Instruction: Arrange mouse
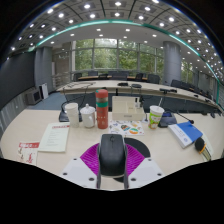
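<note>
A black computer mouse (112, 155) sits between my gripper's (112, 163) two fingers, its nose pointing away from me. The purple pads (92, 157) press against both of its sides, and it appears lifted above the pale table (60, 152). The fingers hide the mouse's lower flanks.
Beyond the fingers on the table stand a red bottle (102, 108), a white cup (71, 113), a small mug (88, 116), a paper cup with a green band (155, 116), a blue notebook (186, 134), and papers (52, 138) at the left. Desks and chairs stand behind.
</note>
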Tool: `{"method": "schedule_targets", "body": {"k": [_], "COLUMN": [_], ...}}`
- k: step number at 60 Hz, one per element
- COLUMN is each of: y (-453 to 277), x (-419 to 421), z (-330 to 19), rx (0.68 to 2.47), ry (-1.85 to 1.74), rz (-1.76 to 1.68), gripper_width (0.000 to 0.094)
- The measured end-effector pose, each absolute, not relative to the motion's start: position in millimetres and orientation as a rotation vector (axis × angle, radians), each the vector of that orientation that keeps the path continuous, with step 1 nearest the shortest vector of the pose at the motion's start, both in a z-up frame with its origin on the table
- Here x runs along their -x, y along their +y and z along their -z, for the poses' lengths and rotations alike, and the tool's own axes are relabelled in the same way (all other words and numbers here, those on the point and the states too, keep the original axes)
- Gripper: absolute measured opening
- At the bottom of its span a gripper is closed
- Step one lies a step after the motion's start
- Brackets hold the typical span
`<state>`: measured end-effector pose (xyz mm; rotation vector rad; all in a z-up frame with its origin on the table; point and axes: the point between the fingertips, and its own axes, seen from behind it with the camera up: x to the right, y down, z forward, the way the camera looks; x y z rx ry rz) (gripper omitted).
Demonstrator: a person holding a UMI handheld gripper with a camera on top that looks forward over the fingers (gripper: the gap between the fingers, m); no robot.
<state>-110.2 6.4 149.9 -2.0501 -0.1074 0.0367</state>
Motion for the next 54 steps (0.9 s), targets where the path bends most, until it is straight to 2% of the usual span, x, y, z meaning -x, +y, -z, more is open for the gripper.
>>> {"method": "schedule_targets", "body": {"k": [7, 15, 25, 30, 37, 39, 42, 45, 49, 54], "y": [68.6, 109.9, 124.3, 124.3, 124.1, 121.4, 115.7, 109.6, 98.2, 76.8], "x": [81.6, 55.4, 45.8, 47.5, 50.2, 50.1, 50.6, 50.1, 48.4, 50.0], "z": [-133.9, -78.9, -11.5, 9.3, 6.7, 6.6, 4.3, -3.1, -19.8, -46.5], "rx": [2.072, 2.156, 2.257, 2.303, 2.29, 2.296, 2.307, 2.305, 2.288, 2.26], "ry": [-0.117, -0.108, -0.139, -0.13, -0.187, -0.19, -0.187, -0.179, -0.168, -0.167], "rz": [-0.018, -0.014, -0.021, -0.05, -0.046, -0.043, -0.042, -0.037, -0.016, 0.004], "gripper_width": [0.0301, 0.0301, 0.0306, 0.0381, 0.0507, 0.0609, 0.0863, 0.0821, 0.0869, 0.0854]}}
